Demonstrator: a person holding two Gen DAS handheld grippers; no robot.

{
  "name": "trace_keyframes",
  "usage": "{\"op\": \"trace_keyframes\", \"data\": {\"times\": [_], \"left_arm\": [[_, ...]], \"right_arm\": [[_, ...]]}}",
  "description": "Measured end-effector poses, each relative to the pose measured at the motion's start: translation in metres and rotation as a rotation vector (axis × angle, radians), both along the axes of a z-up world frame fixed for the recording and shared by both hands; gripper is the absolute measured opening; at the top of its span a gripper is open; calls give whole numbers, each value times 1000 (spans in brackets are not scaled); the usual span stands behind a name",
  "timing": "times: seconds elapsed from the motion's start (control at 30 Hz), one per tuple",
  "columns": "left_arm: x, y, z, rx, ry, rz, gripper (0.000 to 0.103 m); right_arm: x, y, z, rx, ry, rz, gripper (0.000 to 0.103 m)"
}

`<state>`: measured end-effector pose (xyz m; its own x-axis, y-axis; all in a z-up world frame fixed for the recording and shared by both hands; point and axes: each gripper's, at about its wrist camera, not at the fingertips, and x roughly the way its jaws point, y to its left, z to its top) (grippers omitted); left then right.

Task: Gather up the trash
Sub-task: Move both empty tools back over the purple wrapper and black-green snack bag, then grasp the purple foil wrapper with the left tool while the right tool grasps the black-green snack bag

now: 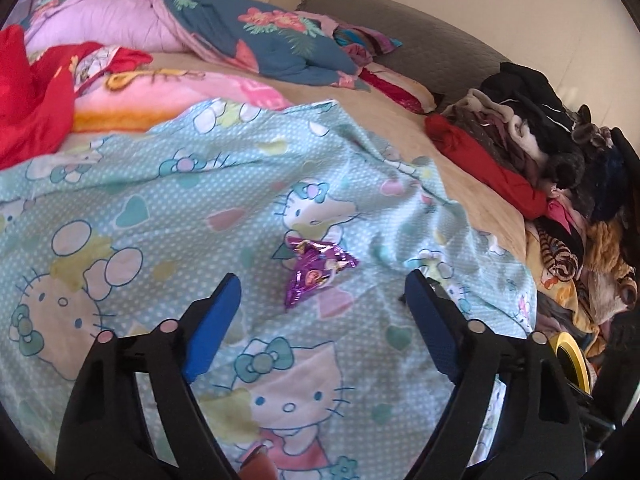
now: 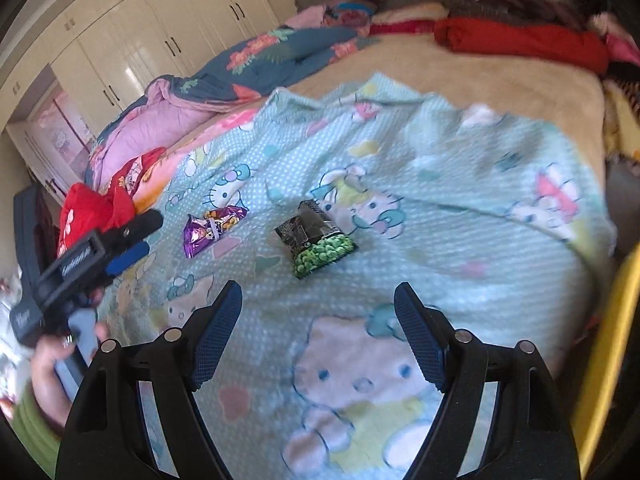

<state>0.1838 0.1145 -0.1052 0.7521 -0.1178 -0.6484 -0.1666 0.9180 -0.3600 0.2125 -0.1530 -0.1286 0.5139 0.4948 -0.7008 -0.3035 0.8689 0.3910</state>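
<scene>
- Left wrist view: left gripper jaws apart, nothing between the blue pads; base of both fingers cut off by the bottom edge.
- Blurry skin-toned bit at bottom centre, between the finger bases, can't tell what it is.
- Purple wrapper lies crumpled on the cartoon-cat sheet, just ahead of the fingertips, not touched by either pad.
- Yellow tape roll at right edge, half hidden behind the right finger.
- Further back: clothes pile along the right side, items too tangled to separate; floral quilt and grey pillow at the far end.
- Right wrist view: right gripper jaws apart and empty, hovering above the sheet; frame smeared, print soft.
- Green-and-black snack packet lies flat on the sheet ahead of the fingertips, apart from them; label unreadable.
- Purple wrapper again to its left, near but not touching the packet.
- Left gripper seen from the side at left edge, held by a hand, green sleeve cropped by the rim.
- Yellow object at right edge, blurred and cut off, can't identify.
- White wardrobe far back.
</scene>
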Motion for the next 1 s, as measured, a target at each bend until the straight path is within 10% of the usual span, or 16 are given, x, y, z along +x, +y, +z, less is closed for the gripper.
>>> {"op": "trace_keyframes", "data": {"times": [0.33,0.6,0.8,1.0], "left_arm": [[22,1,-20,-18,30,-30,64],[47,-2,-30,-5,66,-50,58],[56,-7,-36,32,92,-59,24],[44,-15,-29,40,80,-81,21]], "right_arm": [[39,16,-23,39,82,-29,70],[56,21,-30,73,102,-25,43],[50,22,-25,73,80,14,33],[27,21,-14,61,27,75,30]]}}
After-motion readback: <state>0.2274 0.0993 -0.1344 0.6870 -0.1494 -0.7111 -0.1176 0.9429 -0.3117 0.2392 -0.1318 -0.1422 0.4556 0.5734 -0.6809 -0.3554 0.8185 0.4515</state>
